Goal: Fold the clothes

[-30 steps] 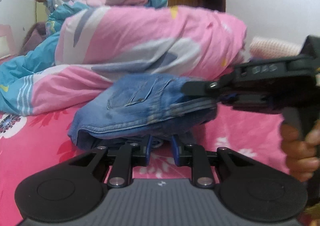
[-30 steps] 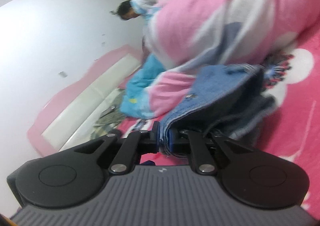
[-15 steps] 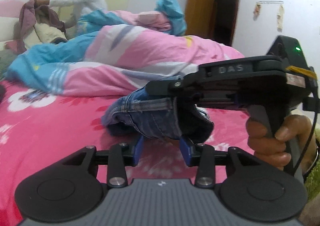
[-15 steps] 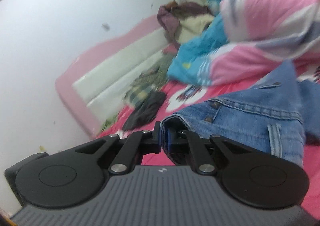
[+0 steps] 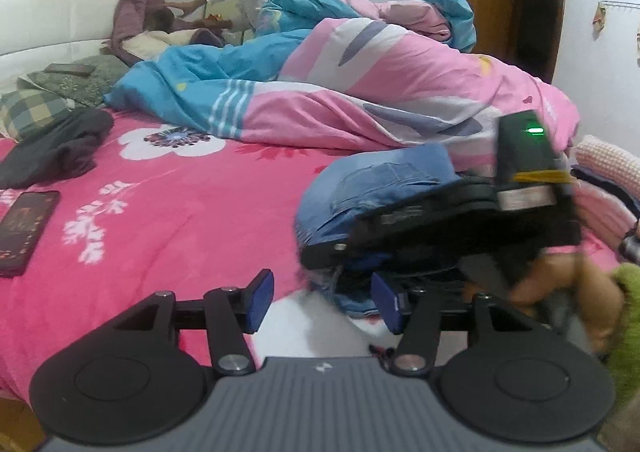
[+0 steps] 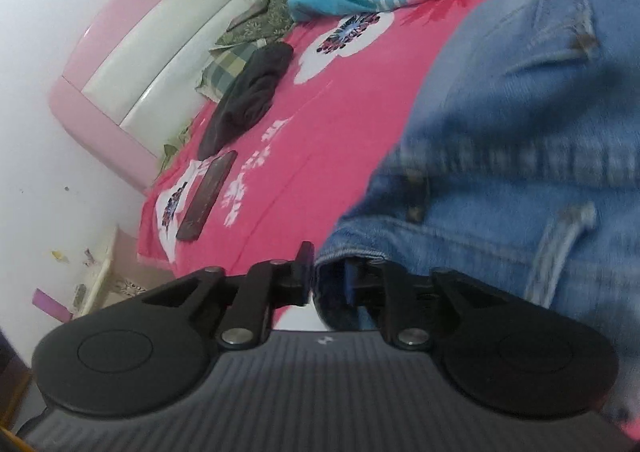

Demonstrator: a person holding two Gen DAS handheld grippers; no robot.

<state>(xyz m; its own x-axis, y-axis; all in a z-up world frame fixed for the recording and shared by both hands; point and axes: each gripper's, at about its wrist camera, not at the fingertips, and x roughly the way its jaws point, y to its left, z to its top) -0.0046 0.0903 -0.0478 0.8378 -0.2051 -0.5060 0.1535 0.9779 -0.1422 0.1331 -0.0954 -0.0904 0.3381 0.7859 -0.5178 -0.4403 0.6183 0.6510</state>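
Jeans (image 5: 384, 188) sit in a bunched, layered bundle on the bed (image 5: 180, 212), near its right side just below the quilt (image 5: 360, 100). Judging by the stacked layers, some folding looks done, but the edges are uneven and the bundle is not flat, so squaring and laying it down seem left. Left tongs (image 5: 322, 302) stand wide and hold nothing; their right pad sits just beside the bundle's lower edge. Right tongs (image 6: 328, 284) are narrow, with a thick denim edge between the fingers, seemingly gripped, though blur hides the contact. Denim is faded blue, with a back pocket, heavy seams and a belt loop showing. Also on the bed lie a dark garment (image 5: 56, 148) and a phone (image 5: 24, 228), well apart from the jeans.
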